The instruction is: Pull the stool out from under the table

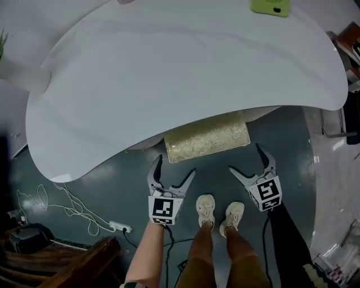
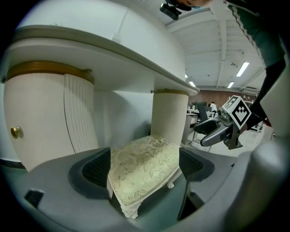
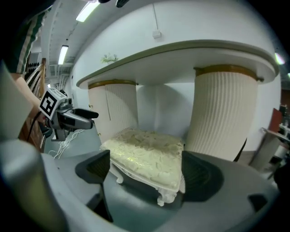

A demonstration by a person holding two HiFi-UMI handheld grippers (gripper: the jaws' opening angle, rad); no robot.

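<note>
A stool (image 1: 207, 138) with a pale gold floral cushion and white carved legs stands half under the white table (image 1: 169, 73), its front edge sticking out. My left gripper (image 1: 175, 167) is open, just short of the stool's left front corner. My right gripper (image 1: 246, 158) is open near the right front corner. In the left gripper view the stool (image 2: 142, 170) lies ahead between the spread jaws, untouched. The right gripper view shows the stool (image 3: 147, 156) likewise ahead, between the table's two ribbed pedestals (image 3: 222, 113).
A person's feet in light shoes (image 1: 219, 214) stand just behind the grippers on the dark green floor. White cables and a power strip (image 1: 119, 226) lie at the left, by dark wooden furniture (image 1: 62, 264). A green object (image 1: 271, 7) sits on the table's far edge.
</note>
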